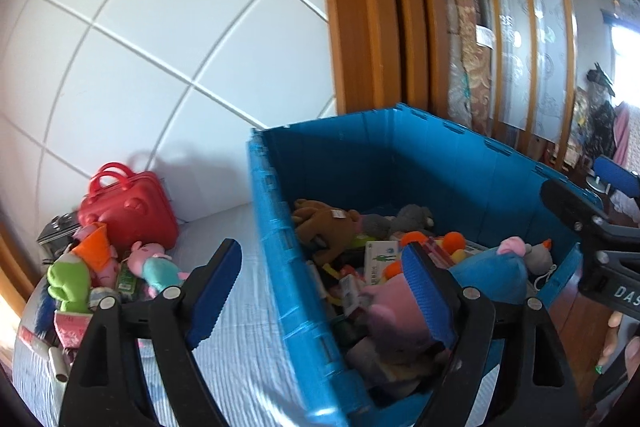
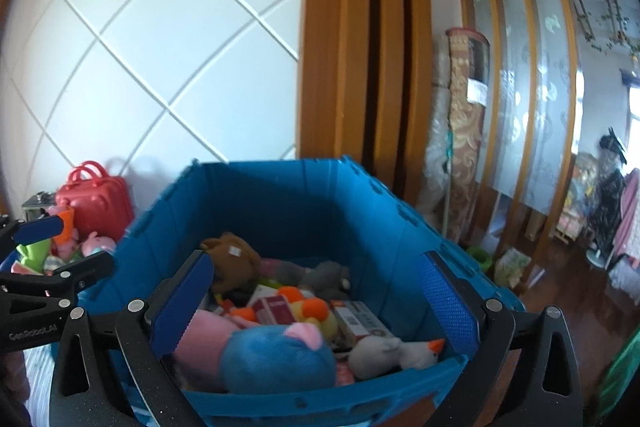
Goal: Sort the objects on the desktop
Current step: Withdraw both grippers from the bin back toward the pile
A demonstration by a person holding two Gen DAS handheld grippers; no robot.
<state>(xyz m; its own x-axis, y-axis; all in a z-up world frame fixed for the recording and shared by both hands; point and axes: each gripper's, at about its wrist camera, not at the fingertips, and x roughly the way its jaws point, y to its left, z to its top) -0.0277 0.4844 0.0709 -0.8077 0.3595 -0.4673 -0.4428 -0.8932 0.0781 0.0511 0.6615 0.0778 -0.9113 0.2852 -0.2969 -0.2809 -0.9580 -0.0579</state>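
Observation:
A blue plastic crate holds several soft toys and small boxes: a brown plush, a blue plush, a pink plush and a grey-white goose. My left gripper is open and straddles the crate's left wall, one finger over the striped sheet, the other over the toys. Over the crate's near edge, my right gripper stands wide open with nothing in it. More toys lie in a pile left of the crate: a green plush and a pink pig.
A red toy suitcase stands behind the pile against the white panelled wall. A wooden door frame, a rolled carpet and a glass partition are behind the crate. Dark wooden floor lies to the right.

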